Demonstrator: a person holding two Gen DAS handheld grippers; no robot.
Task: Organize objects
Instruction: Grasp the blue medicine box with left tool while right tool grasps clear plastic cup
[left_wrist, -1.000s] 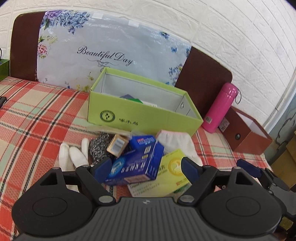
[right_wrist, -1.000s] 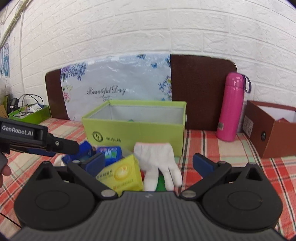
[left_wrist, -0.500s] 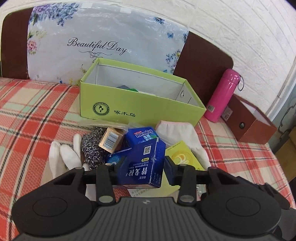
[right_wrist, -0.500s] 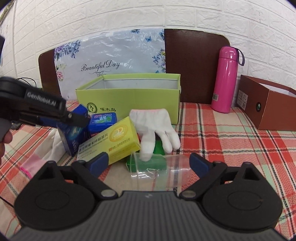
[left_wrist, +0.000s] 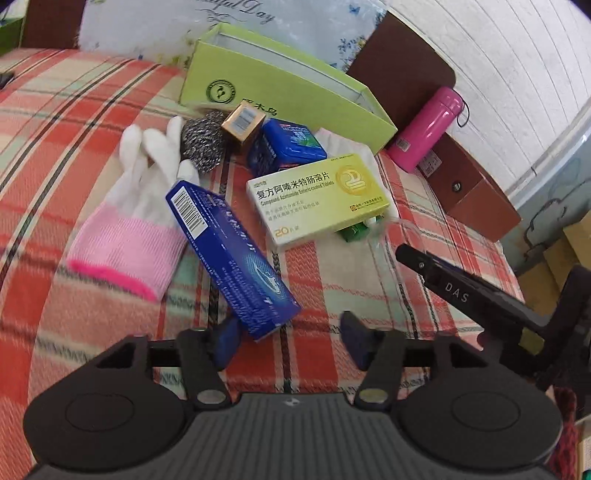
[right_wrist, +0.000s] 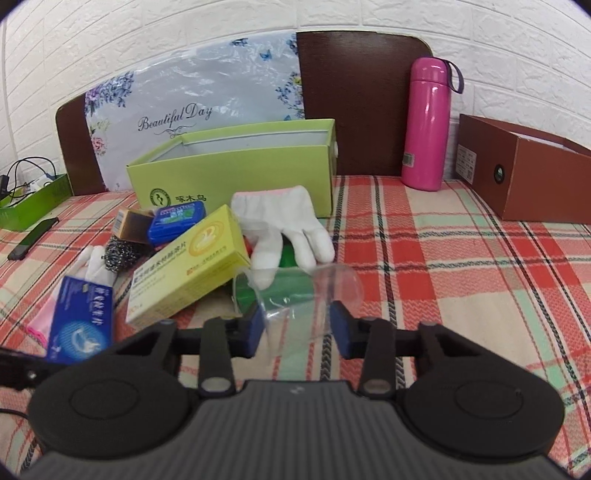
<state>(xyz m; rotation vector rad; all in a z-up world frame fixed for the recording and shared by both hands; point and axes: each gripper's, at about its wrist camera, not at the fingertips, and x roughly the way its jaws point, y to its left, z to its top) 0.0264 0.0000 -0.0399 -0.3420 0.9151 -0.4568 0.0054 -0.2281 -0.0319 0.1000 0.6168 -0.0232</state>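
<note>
White brick wall behind, plaid tablecloth (left_wrist: 92, 110) covering the whole work surface, w/ the green box (left_wrist: 280, 85) sitting open at the back.

Change vs half a sec ago: the left gripper (left_wrist: 291, 332) was clamped on the blue medicine box (left_wrist: 229, 251); now its jaws are standing wide apart and the box is lying flat on the cloth, its near corner just by the left pad, partly over the pink-cuffed glove (left_wrist: 129, 236). So the grab is failing or being given up — the box isn't getting into the green box yet, needs a re-grip.

Meanwhile the right gripper (right_wrist: 297, 328) is closing in: its pads are sitting either side of the clear plastic cup (right_wrist: 306, 295), which is lying on its side in front of the white glove (right_wrist: 280, 225). Jaws partly open; pads look to be at the cup wall, but can't tell if they're actually squeezing it.

Room: clutter is bunching up btw the grippers and the green box — yellow medicine box (left_wrist: 317, 195), blue tin (left_wrist: 291, 144), steel scourer (left_wrist: 203, 140), small brown box (left_wrist: 243, 118). Right side of the cloth is lying open toward the pink bottle (right_wrist: 428, 125) and brown box (right_wrist: 524, 173), so that's looking like the easier lift path. The two grippers are working near each other; the right one's finger is showing in the left view just past the yellow box. Phone (right_wrist: 33, 240) is lying near the left edge.
</note>
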